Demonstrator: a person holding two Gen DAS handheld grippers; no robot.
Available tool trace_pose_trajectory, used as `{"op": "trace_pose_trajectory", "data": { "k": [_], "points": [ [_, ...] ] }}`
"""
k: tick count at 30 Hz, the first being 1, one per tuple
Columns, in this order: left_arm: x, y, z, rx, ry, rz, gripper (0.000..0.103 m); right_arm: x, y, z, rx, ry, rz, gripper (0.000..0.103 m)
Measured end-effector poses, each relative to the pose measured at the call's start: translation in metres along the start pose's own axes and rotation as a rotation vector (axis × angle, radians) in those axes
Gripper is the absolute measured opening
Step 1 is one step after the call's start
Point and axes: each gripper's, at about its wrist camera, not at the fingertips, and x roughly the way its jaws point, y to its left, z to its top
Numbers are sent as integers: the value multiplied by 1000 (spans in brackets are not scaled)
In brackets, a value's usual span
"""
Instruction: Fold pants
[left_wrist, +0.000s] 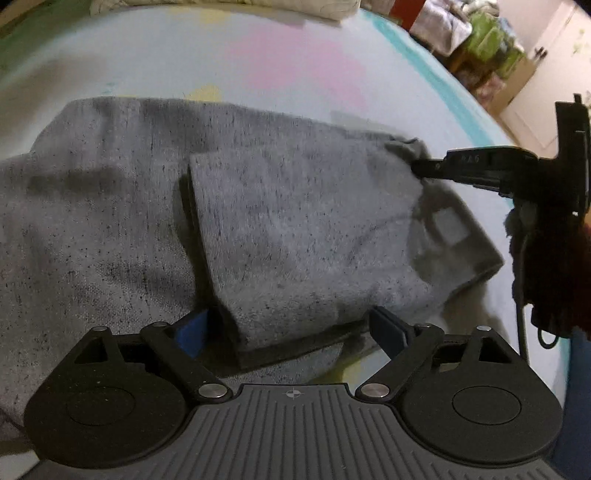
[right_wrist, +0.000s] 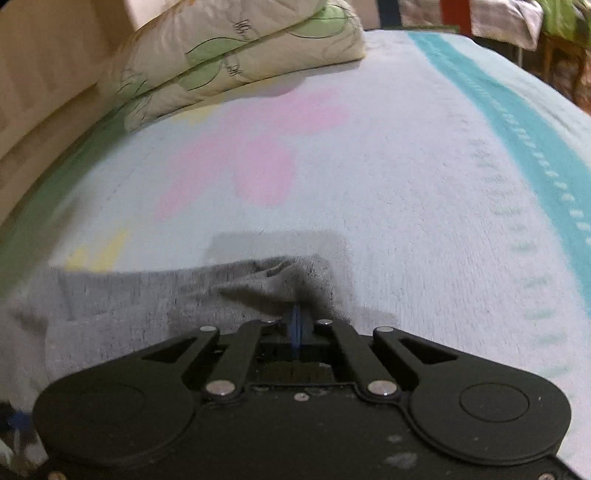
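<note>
Pants (left_wrist: 155, 206) of soft grey knit lie on the bed (left_wrist: 258, 62), light and floppy, partly folded. The right gripper (left_wrist: 417, 168) pinches the far corner. The left gripper (left_wrist: 288, 328) stands wide around the near fold; thick edges offer the best hold.

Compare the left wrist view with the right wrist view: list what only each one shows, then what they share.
Only the left wrist view: the left gripper with jaws open around a folded pant leg, the white label patch on the fabric, and the right gripper seen from the side, pinching a corner.

Only the right wrist view: the cream quilted blanket with green leaf print stacked at the far end, and the right gripper's shut blue pads up close.

Both: the speckled grey knit pants lying on the pale blue bedspread with pink patches.
</note>
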Motion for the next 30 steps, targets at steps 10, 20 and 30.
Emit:
{"op": "trace_pose_trajectory", "data": {
  "k": [10, 20, 30],
  "points": [
    [-65, 57, 1, -197, -81, 46, 90, -56, 73, -41, -200, -22, 136, 8],
    [-129, 98, 3, -291, -182, 63, 92, -57, 160, -102, -314, 87, 268, 11],
    [-201, 180, -26, -445, -295, 190, 99, -55, 160, -118, -356, 117, 230, 9]
  ]
}}
